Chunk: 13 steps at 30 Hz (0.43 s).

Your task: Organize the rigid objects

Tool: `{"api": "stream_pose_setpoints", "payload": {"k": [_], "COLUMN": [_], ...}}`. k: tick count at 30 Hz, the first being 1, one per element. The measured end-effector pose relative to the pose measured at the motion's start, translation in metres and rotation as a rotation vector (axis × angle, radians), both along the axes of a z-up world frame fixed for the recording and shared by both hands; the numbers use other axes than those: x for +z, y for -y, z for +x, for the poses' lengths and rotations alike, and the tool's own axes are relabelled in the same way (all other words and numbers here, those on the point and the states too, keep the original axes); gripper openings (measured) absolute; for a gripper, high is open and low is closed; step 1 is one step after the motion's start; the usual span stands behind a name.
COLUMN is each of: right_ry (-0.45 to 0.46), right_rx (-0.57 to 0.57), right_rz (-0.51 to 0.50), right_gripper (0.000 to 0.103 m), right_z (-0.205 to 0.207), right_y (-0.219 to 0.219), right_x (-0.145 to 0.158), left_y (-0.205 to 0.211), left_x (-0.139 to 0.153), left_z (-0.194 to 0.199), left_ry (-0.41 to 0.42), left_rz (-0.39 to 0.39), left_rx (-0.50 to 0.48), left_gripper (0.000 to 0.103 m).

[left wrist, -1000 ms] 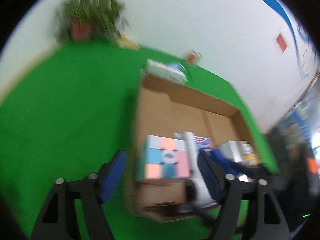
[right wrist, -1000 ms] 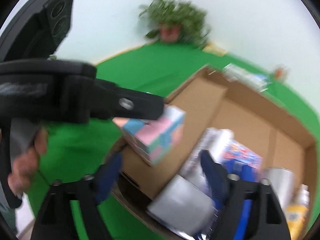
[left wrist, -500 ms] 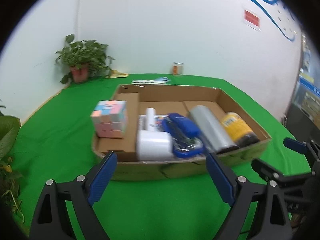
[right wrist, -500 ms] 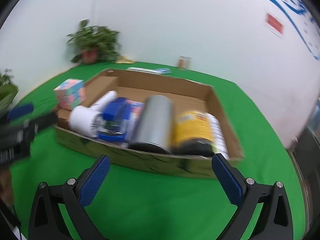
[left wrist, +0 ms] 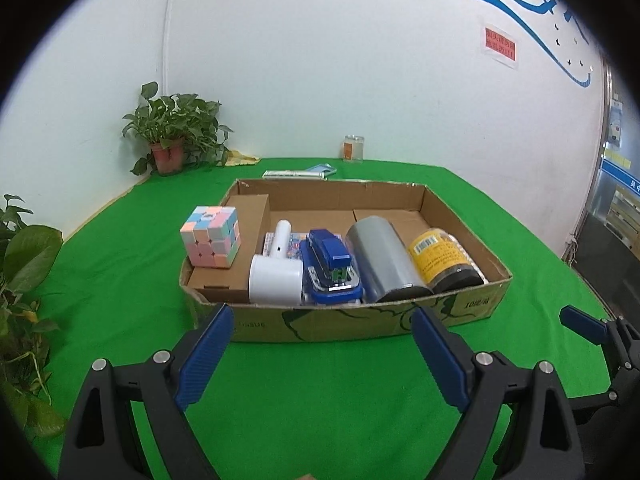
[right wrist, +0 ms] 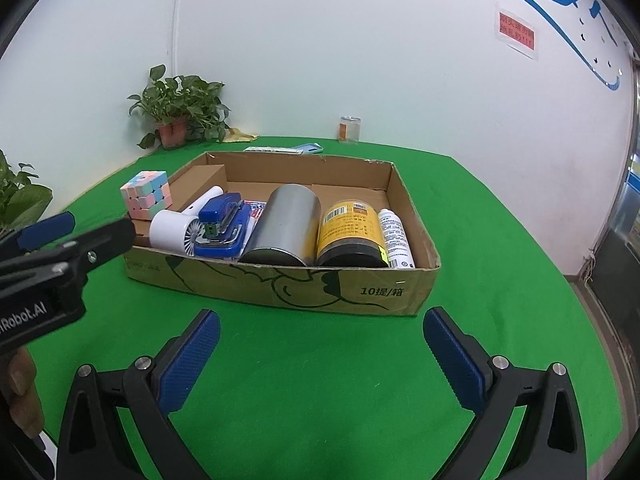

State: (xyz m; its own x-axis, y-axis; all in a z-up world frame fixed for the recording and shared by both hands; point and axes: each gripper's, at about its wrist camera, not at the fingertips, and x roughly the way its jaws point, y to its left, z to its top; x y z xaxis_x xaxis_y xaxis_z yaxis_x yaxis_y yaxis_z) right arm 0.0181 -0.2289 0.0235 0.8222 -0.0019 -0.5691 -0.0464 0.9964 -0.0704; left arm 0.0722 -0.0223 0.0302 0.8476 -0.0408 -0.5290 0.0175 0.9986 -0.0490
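A shallow cardboard box [left wrist: 332, 326] [right wrist: 280, 286] sits on the green table. In it lie a pastel puzzle cube [left wrist: 211, 242] [right wrist: 147, 194] on the left flap, a white handheld fan [left wrist: 276, 272] [right wrist: 176, 228], a blue stapler [left wrist: 330, 266] [right wrist: 222, 220], a silver cylinder [left wrist: 382, 260] [right wrist: 286, 226], a yellow-labelled jar [left wrist: 440, 258] [right wrist: 350, 236] and a white bottle [right wrist: 394, 238]. My left gripper [left wrist: 322, 364] is open and empty in front of the box. My right gripper [right wrist: 320, 360] is open and empty, also in front of it.
A potted plant [left wrist: 172, 140] [right wrist: 176, 114] stands at the back left corner. A small jar [left wrist: 353, 147] and flat packets [left wrist: 298, 173] lie behind the box. Leaves [left wrist: 24, 280] crowd the left edge. The table drops off at the right.
Both grippers have pulled back from the box to the table's near side. The cube, close between my left fingers a second ago, now rests on the box's left flap.
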Motion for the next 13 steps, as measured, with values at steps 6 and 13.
{"api": "stream_pose_setpoints", "payload": {"k": [6,13], "right_ry": [-0.004,-0.002], "right_rx": [-0.015,-0.021], "right_rz": [0.005,0.010], "right_gripper": [0.102,0.102], "right_z": [-0.009,-0.018], "right_y": [0.000,-0.005], "right_x": [-0.009,-0.014], "left_y": [0.002,0.004], "left_x": [-0.012,-0.022], "left_z": [-0.002,-0.001], "left_ry": [-0.015,-0.030], "left_rz": [0.007,0.012], "left_rx": [0.011,0.001], "left_gripper": [0.091,0.091]}}
